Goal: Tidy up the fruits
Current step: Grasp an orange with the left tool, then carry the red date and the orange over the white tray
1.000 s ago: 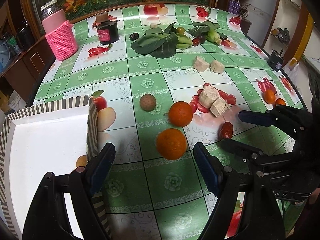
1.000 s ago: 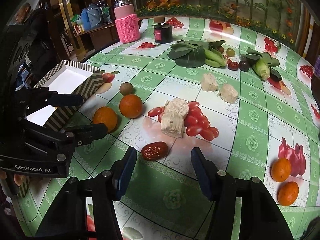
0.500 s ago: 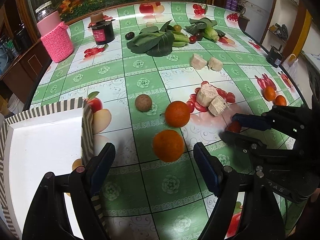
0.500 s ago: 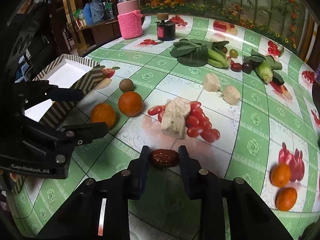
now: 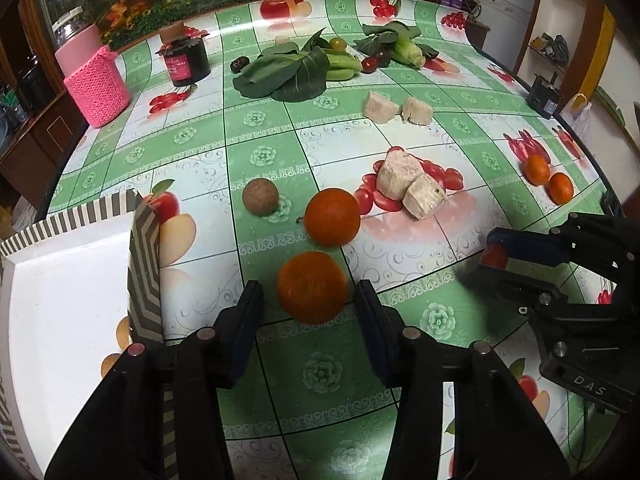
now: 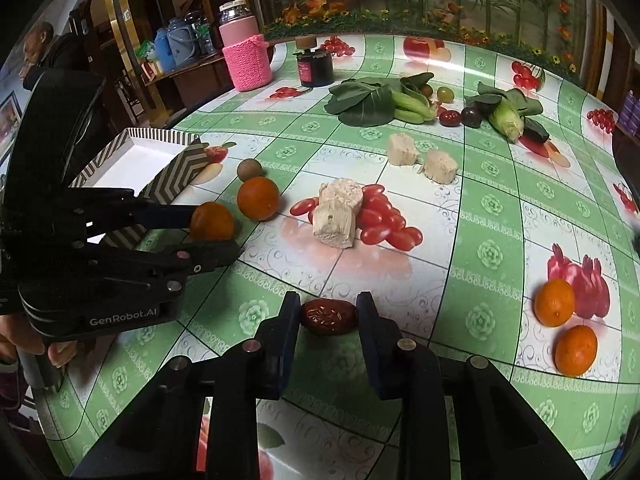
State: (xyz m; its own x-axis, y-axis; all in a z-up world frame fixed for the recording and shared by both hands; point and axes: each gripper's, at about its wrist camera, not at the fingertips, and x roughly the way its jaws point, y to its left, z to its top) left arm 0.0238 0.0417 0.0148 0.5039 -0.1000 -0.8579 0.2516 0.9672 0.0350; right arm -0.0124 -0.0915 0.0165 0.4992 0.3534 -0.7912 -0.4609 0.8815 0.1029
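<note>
A: Both grippers have just been closing: the right gripper [image 6: 328,312] is now clamped on the red date [image 6: 329,316] near the table's near edge.

B: And the left gripper [image 5: 308,300]?

A: Jaws flank the near orange [image 5: 312,287], gaps either side. Next: finish squeezing, lift both, carry left to the striped tray [image 5: 60,280].

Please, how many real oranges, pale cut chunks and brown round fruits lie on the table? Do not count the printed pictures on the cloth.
Oranges: 4
Pale cut chunks: 4
Brown round fruits: 1
Total: 9
</note>
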